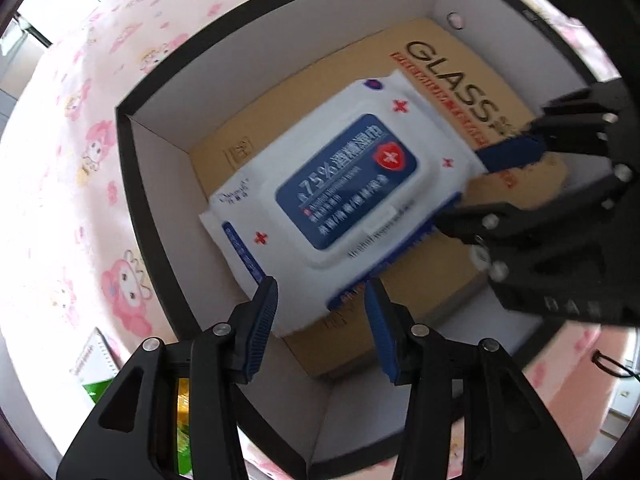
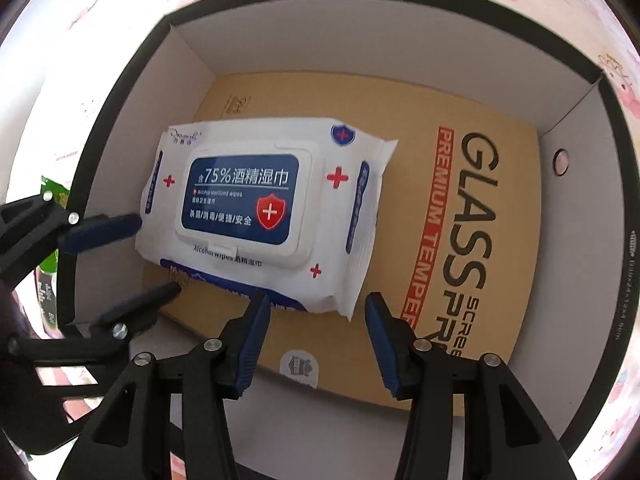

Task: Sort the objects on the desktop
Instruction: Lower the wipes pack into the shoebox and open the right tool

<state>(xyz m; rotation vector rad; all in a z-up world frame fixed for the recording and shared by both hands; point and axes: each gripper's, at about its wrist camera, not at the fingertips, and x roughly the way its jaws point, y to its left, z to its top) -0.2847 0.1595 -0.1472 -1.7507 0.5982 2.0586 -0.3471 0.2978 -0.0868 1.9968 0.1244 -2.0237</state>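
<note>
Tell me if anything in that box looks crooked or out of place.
Only slightly: the wipes pack lies skewed atop the flat brown GLASS package, not squared with the box walls, one crimped end overhanging. Both grippers are open around it. Nothing spilled or damaged.

Bright daylight, blown-out edges (fisheye-warped), left view perhaps motion-blurred

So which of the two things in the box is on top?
The white wipes pack with the blue label. It lies across the flat brown GLASS box, which sits on the bin floor beneath it.
</note>
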